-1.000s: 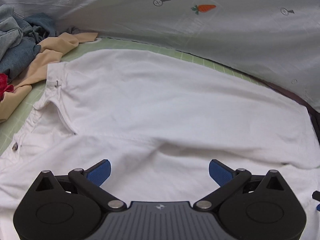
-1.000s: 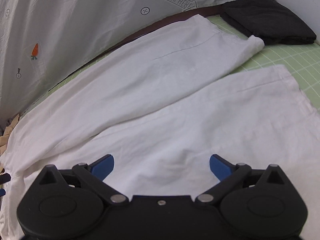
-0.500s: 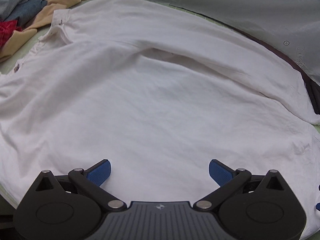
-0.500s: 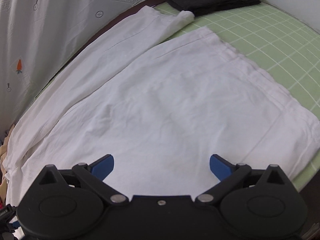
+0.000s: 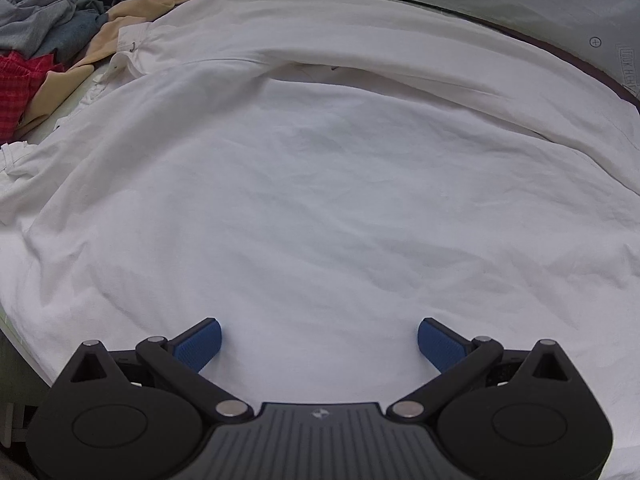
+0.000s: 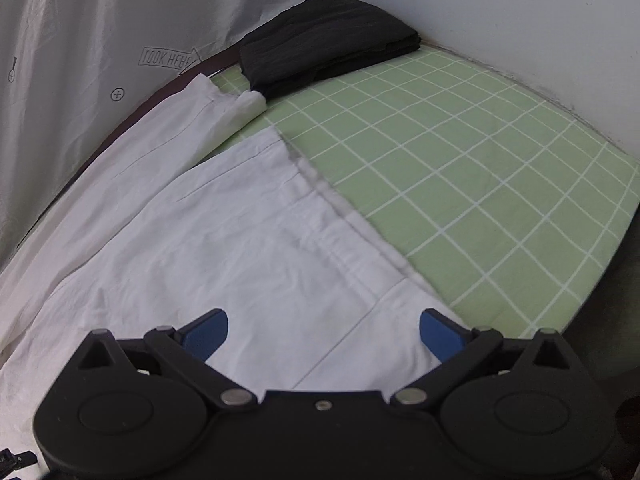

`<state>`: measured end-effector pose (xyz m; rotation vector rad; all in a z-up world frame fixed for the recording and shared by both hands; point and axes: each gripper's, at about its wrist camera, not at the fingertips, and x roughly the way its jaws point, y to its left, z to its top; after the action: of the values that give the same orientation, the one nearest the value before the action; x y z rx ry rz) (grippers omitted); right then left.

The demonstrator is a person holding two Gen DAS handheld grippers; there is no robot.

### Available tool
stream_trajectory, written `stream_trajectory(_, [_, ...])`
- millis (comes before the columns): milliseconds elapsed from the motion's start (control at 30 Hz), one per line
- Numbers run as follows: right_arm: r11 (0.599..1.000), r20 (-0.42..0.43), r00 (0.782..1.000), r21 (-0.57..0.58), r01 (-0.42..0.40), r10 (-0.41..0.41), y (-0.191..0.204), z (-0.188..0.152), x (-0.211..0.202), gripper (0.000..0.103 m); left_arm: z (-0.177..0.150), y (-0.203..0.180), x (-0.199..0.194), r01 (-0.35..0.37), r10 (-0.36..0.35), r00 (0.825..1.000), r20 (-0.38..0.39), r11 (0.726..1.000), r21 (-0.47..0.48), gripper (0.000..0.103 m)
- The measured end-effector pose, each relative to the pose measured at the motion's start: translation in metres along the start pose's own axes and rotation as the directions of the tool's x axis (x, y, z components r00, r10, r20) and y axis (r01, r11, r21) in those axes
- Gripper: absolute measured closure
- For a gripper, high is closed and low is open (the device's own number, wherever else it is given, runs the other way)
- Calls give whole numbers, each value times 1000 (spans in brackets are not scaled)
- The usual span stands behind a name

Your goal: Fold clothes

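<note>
White trousers lie spread flat on the green checked mat, waistband at the left, two legs running right. My left gripper is open and empty, low over the near leg close to the table's front edge. In the right wrist view the same trousers show their leg hems; the near hem runs diagonally. My right gripper is open and empty, just above the near leg's hem corner.
A heap of unfolded clothes, grey, denim, tan and red, lies at the far left. A folded black garment sits at the back of the green mat. A grey printed sheet hangs behind.
Both grippers have drawn back toward the table's front edge. The left now sits over the near leg; the right has swung to the hem end. Both stayed open.
</note>
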<state>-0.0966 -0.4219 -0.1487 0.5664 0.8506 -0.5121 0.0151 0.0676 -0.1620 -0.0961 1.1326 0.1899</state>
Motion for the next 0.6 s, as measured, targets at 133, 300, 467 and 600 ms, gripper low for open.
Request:
stream_trajectory(133, [999, -9, 999, 17, 36, -36, -15, 2, 4, 0, -1, -1, -1, -8, 8, 1000, -2, 1000, -16, 0])
stream_trajectory(300, [992, -41, 995, 86, 92, -89, -36, 2, 12, 0, -3, -2, -1, -13, 13, 1000, 4, 1000, -23, 0])
stream_trajectory(467, [990, -42, 996, 120, 77, -73, -35, -2, 11, 0, -3, -1, 0, -11, 11, 1000, 5, 1000, -21, 0])
stream_trajectory(600, [989, -51, 997, 131, 71, -65, -30, -6, 8, 0, -1, 1, 1, -4, 4, 1000, 0, 1000, -6, 0])
